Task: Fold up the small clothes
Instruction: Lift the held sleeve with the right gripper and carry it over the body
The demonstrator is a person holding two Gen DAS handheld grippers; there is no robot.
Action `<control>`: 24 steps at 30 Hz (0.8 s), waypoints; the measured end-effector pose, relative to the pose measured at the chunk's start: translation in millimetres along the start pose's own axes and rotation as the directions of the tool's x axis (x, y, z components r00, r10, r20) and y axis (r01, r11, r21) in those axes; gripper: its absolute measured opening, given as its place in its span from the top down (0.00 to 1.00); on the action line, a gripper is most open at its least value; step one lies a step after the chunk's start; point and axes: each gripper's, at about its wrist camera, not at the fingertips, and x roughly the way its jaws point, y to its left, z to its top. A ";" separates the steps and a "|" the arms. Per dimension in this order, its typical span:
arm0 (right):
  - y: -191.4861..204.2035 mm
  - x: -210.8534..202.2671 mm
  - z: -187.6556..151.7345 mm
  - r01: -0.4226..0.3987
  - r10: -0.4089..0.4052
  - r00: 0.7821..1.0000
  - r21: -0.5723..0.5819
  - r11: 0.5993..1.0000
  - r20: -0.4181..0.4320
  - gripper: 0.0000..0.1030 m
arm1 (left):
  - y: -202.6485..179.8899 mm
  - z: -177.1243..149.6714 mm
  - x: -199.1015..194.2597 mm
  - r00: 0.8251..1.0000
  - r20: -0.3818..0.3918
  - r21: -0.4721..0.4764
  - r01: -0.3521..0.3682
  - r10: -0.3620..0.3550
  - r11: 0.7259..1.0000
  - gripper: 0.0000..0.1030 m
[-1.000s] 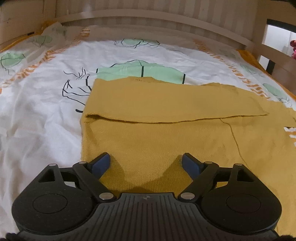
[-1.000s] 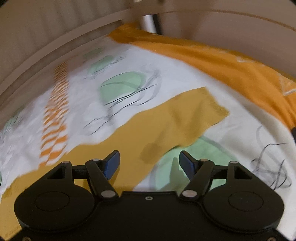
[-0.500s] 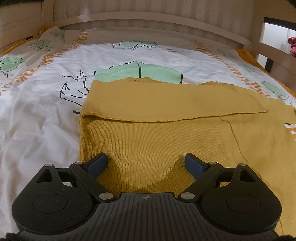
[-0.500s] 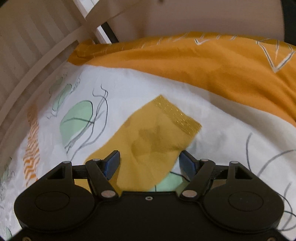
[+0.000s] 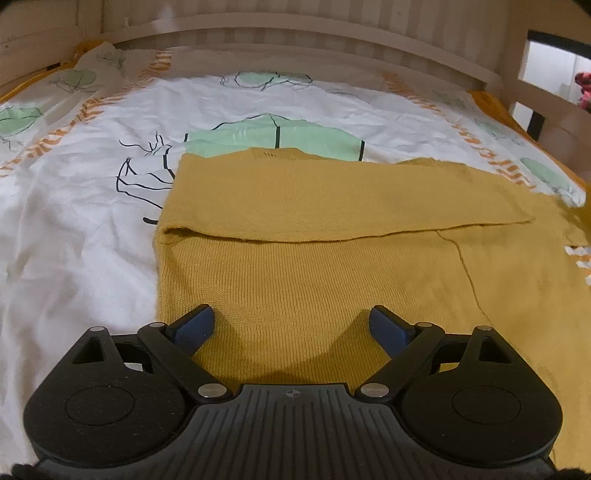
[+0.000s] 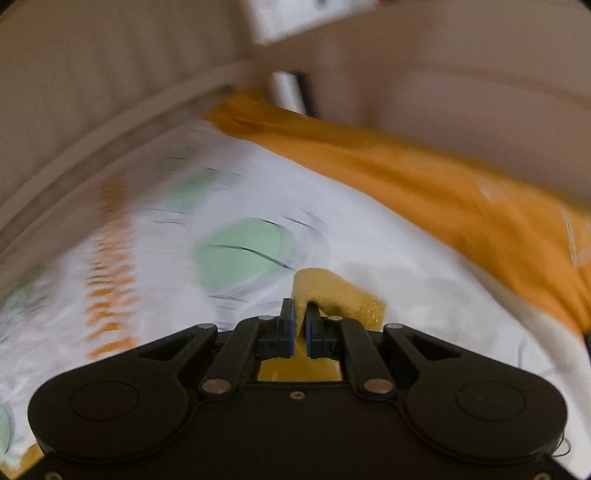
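Observation:
A mustard knit sweater (image 5: pixel 314 266) lies flat on the bed, one sleeve folded across its upper part. My left gripper (image 5: pixel 291 326) is open and empty, low over the sweater's near hem. My right gripper (image 6: pixel 300 326) is shut on the cuff end of the other sleeve (image 6: pixel 338 295) and holds it lifted off the sheet; the view is blurred. That raised sleeve shows as a blur at the right edge of the left wrist view (image 5: pixel 576 218).
The bed has a white sheet (image 5: pixel 74 206) printed with green leaves and orange stripes. A wooden slatted rail (image 5: pixel 295 33) runs along the far side. An orange blanket (image 6: pixel 424 184) lies along the bed's edge by the right gripper.
My right gripper has closed on the sleeve cuff and lifted it. My left gripper has stayed open over the hem, shifting only slightly.

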 end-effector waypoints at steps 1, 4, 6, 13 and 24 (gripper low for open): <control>16.7 -10.9 4.8 -0.031 0.032 0.999 -0.025 0.999 0.003 0.88 | 0.0 1.1 0.1 1.000 -0.009 0.004 0.002 -0.002 1.000 0.12; 68.0 -44.1 9.7 -0.129 0.130 0.992 -0.101 0.987 0.001 0.88 | 2.4 5.0 0.3 0.999 -0.039 0.006 0.015 -0.015 1.000 0.12; 100.3 -61.5 8.7 -0.193 0.193 0.981 -0.140 0.971 -0.011 0.88 | 4.4 8.1 1.3 0.998 -0.064 0.015 0.031 -0.030 0.999 0.12; 231.3 -101.5 -32.1 -0.432 0.419 0.902 -0.226 0.873 -0.105 0.88 | 11.6 14.4 2.6 0.992 -0.106 0.000 0.067 -0.067 0.998 0.12; 365.7 -77.3 -176.6 -0.588 0.475 0.798 -0.307 0.748 -0.372 0.88 | 11.5 16.5 2.3 0.989 -0.136 -0.003 0.065 -0.065 0.998 0.12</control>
